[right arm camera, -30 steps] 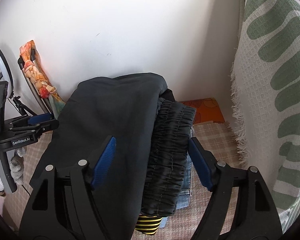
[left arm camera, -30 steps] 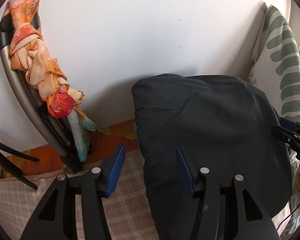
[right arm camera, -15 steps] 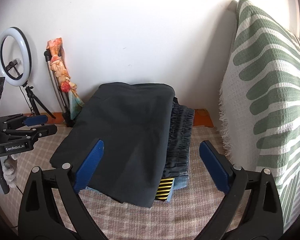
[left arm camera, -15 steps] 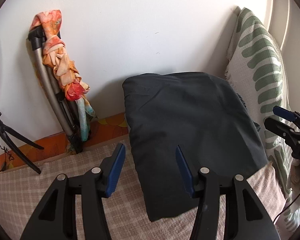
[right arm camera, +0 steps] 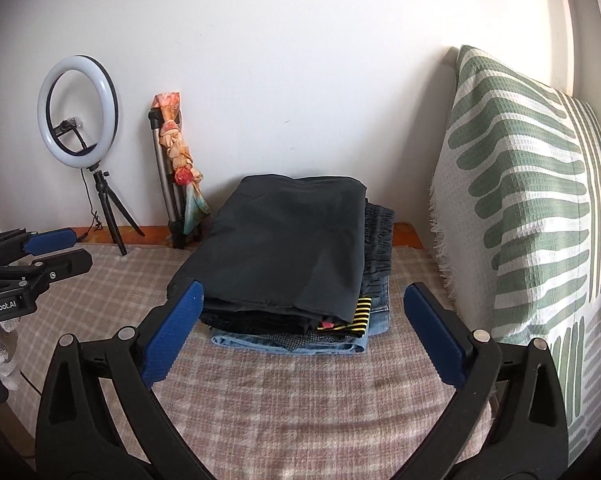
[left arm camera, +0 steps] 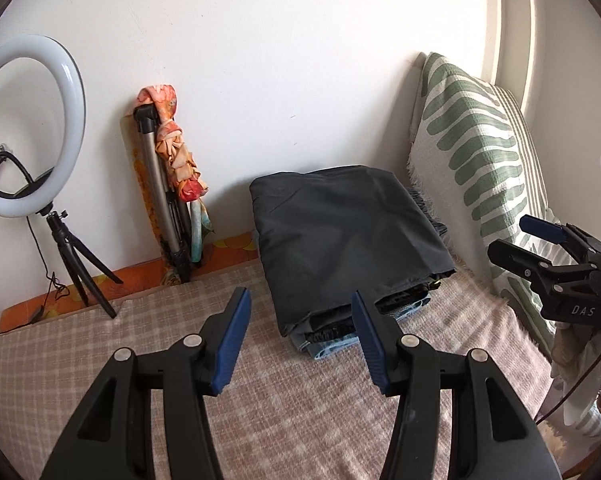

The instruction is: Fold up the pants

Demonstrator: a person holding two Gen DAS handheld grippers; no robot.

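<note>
Looking through the left wrist view first, the left gripper (left arm camera: 300,336) fills the lower middle with its two blue pads apart and nothing between them; its black frame is cut off by the bottom edge. One stack (left arm camera: 352,240) of folded clothes lies on the checked cover (left arm camera: 180,360) at centre, topped by the folded dark pants (left arm camera: 340,224). How many garments lie beneath is hard to make out: only a denim edge and dark layers show. One ring light (left arm camera: 32,136) stands at left, its ring clipped by the frame edge. One tripod (left arm camera: 160,184) wrapped in one orange scarf (left arm camera: 176,152) leans on the wall. One green-patterned pillow (left arm camera: 480,168) stands at right. The right gripper (left arm camera: 540,248) enters at the right edge, partly cut off.

In the right wrist view, the right gripper (right arm camera: 300,340) has its two pads spread wide, not touching the stack (right arm camera: 296,280) seen between them. Layers show better here: dark pants (right arm camera: 288,240) on top, a gathered black waistband, a yellow-black striped piece and denim at the bottom. The left gripper (right arm camera: 52,252) is cut off at the left edge.
</note>
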